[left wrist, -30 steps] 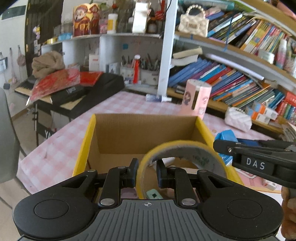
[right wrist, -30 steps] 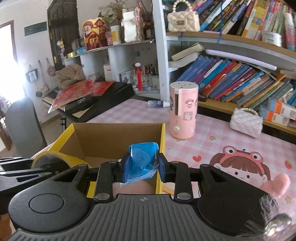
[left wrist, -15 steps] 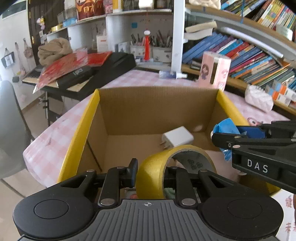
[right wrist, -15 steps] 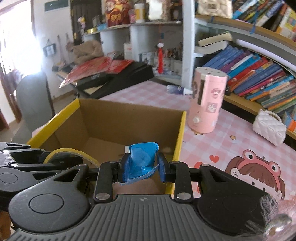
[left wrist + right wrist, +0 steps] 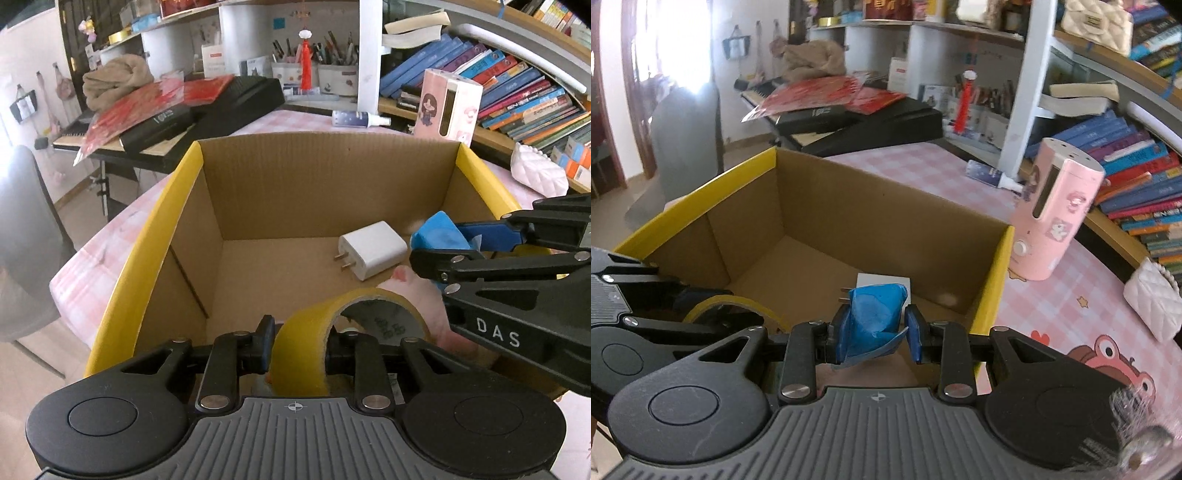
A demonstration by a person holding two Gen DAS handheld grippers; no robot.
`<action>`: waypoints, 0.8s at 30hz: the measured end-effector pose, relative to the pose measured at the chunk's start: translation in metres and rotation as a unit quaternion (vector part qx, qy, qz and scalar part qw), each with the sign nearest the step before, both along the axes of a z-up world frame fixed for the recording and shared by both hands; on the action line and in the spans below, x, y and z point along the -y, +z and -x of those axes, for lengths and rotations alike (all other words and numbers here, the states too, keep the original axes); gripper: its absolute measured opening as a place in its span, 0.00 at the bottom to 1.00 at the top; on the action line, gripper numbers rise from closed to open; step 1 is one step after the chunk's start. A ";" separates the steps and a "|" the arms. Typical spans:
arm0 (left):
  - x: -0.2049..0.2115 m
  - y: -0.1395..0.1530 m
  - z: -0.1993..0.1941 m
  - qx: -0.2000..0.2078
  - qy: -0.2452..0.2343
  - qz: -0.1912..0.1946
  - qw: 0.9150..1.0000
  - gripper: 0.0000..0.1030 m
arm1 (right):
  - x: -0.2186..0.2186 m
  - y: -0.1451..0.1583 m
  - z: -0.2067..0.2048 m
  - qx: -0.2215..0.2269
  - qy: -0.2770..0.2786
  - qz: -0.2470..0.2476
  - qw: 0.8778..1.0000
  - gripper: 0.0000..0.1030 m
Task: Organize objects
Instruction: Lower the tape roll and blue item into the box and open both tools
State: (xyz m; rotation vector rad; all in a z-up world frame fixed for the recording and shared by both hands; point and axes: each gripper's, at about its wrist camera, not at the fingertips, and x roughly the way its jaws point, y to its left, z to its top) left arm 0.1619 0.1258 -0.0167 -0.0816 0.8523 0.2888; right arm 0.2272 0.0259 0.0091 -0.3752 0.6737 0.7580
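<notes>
A yellow-edged cardboard box [image 5: 147, 251] [image 5: 993, 273] stands open on the pink checked table. On its floor lie a white charger [image 5: 373, 247] [image 5: 882, 278] and something pink and soft [image 5: 417, 295]. My left gripper [image 5: 299, 347] hangs over the box's near side, shut on the wall of a yellow tape roll [image 5: 317, 325] [image 5: 738, 302]; its jaws are opening while the pads still touch the roll. My right gripper [image 5: 873, 334] is shut on a blue packet [image 5: 875, 317] [image 5: 439, 232] above the charger, inside the box at the right.
A pink cartoon dispenser [image 5: 1056, 221] and a small bottle [image 5: 354, 118] stand behind the box. A white quilted purse [image 5: 1156, 295] lies at the right under shelves of books. A black keyboard [image 5: 236, 99] sits at the back left, and a grey chair [image 5: 22, 240] stands beside the table.
Both grippers have dropped and tipped down over the box, so its floor and the charger now show. The tape roll and the blue packet came down with them.
</notes>
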 end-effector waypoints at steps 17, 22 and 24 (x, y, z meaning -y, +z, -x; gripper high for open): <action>0.009 0.017 0.015 0.036 -0.005 -0.030 0.999 0.85 | 0.000 0.002 0.000 0.007 -0.008 0.007 1.000 0.42; 0.009 0.023 0.025 0.049 -0.008 -0.022 0.999 0.91 | 0.010 0.009 0.008 0.013 -0.030 -0.013 0.999 0.48; 0.009 0.023 0.028 0.049 -0.008 -0.018 0.999 0.92 | 0.014 0.011 0.013 0.017 -0.039 -0.015 0.999 0.50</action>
